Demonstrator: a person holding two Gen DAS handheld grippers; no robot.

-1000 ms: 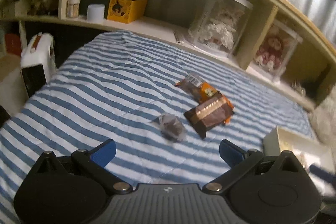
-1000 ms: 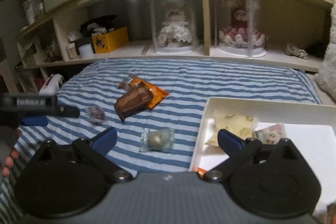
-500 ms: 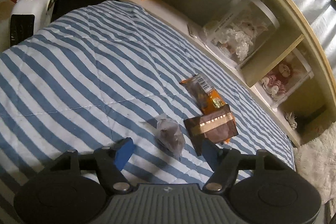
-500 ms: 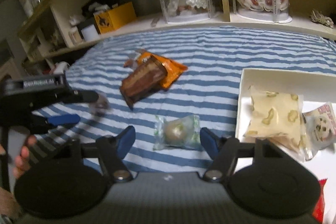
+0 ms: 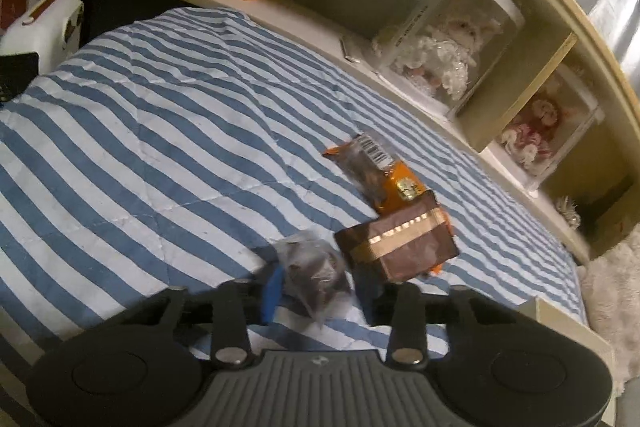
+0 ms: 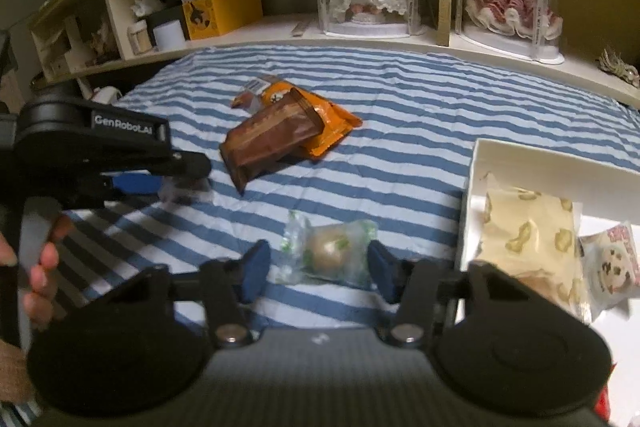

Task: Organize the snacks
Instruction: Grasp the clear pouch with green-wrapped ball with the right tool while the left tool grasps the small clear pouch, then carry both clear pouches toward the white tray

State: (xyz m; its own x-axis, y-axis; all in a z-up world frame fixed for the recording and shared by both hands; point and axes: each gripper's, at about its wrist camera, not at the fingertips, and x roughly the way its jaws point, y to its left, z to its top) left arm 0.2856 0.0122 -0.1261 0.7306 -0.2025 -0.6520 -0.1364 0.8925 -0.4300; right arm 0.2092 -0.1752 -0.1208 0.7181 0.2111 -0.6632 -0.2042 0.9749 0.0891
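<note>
Bed: striped blue-and-white quilt (image 6: 400, 115) carries the loose snacks; a curved shelf behind holds two dolls in clear cases and a yellow box (image 6: 222, 11); none of that belongs to the job

Left gripper (image 5: 316, 285): down at the quilt with its blue fingers (image 5: 272, 289) drawn in narrow on either side of the small dark wrapped candy (image 5: 314, 273); the pads look to be touching the crinkled wrapper, though blur keeps me from saying the grip is firm

Right gripper (image 6: 316, 269): low over the quilt, fingers (image 6: 254, 269) moderately apart and straddling the clear-wrapped round sweet (image 6: 330, 255); a sliver of gap shows on each side, so nothing is held yet

Other snacks: brown packet (image 6: 272, 143) lies across the orange packet (image 6: 328, 121), just beyond both grippers; untouched

White box (image 6: 520, 157): on the bed just right of the round sweet; a pale patterned packet (image 6: 528, 227) and a small printed pouch (image 6: 612, 267) already lie inside

Step in hand: as I judge it, closing on one small sweet with each gripper, to carry both to the box

Doing it well: pinch the body of each sweet, not the loose wrapper ends, which would slip or tear; keep the fingertips just skimming the quilt so no fabric is caught; finish the squeeze before lifting; raise the left one clear of the brown packet beside it; bring the right one over the box wall, not into it
</note>
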